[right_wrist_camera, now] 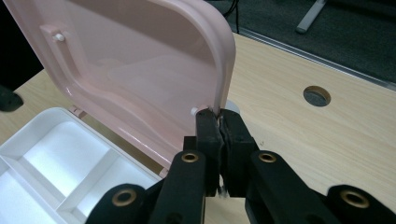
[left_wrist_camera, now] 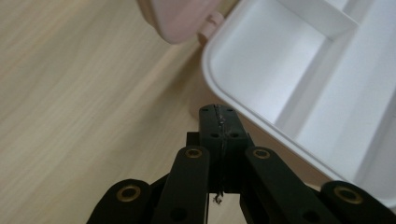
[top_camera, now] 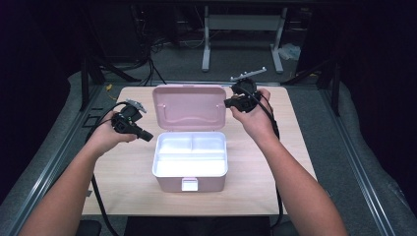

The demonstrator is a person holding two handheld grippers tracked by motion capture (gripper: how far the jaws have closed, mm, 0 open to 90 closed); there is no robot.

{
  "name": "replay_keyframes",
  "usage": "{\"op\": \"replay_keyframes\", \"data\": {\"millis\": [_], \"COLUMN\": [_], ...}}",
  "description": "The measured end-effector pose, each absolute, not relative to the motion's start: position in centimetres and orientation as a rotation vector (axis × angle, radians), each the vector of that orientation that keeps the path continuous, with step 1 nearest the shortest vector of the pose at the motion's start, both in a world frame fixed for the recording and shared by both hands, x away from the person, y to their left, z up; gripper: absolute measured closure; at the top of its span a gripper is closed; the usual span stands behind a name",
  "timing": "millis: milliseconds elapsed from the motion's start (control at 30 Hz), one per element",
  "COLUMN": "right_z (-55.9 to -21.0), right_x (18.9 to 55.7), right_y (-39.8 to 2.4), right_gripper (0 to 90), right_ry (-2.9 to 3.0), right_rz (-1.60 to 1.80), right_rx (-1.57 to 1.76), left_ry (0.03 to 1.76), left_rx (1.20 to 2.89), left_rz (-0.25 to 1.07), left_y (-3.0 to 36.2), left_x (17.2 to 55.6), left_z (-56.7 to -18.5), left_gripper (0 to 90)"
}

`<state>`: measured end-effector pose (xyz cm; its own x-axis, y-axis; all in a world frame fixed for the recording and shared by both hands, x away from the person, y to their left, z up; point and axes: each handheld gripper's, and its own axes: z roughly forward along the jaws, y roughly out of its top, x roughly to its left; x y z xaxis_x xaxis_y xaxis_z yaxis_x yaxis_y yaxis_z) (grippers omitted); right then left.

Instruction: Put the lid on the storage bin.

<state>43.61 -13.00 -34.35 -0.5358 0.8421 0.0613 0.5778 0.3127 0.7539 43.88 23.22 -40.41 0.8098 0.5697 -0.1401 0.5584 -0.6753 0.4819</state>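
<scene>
A: Between the two grippers on the table [top_camera: 255,196] sits the pink box [top_camera: 191,183], lid [top_camera: 189,107] up, white tray [top_camera: 190,156] inside. Left gripper [top_camera: 146,135]?

B: Jaws pressed together, nothing between them. Tips [left_wrist_camera: 219,116] hang just beside the tray's rim [left_wrist_camera: 219,88], near the box's left rear corner; touching or not, can't tell.

A: Right gripper [top_camera: 229,103]?

B: Jaws closed, tips [right_wrist_camera: 218,122] at the lid's right edge [right_wrist_camera: 224,60]. Looks like a pinch on that edge, but can't be sure. Tray lies below and left of those jaws.
</scene>
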Motion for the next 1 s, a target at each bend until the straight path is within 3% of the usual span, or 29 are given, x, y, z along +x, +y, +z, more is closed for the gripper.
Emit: {"op": "replay_keyframes", "data": {"millis": [500, 900, 933, 1000], "right_z": [-34.6, -35.0, -35.1, -35.2], "right_x": [43.2, 42.9, 43.1, 43.7], "right_y": [-13.3, -13.1, -13.5, -14.1], "right_gripper": [87.2, 89.4, 77.8, 67.7], "right_ry": [2.228, 2.229, 2.2, 2.174], "right_rz": [1.111, 1.159, 1.173, 1.189], "right_rx": [1.265, 1.245, 1.255, 1.292], "left_ry": [0.908, 0.938, 0.937, 0.937], "left_rx": [2.375, 2.316, 2.319, 2.32], "left_rz": [0.181, 0.179, 0.181, 0.183], "left_y": [22.1, 22.5, 22.4, 22.4], "left_x": [48.7, 49.9, 49.9, 50.0], "left_z": [-35.0, -34.0, -34.1, -34.2], "left_gripper": [90.0, 90.0, 90.0, 90.0]}}
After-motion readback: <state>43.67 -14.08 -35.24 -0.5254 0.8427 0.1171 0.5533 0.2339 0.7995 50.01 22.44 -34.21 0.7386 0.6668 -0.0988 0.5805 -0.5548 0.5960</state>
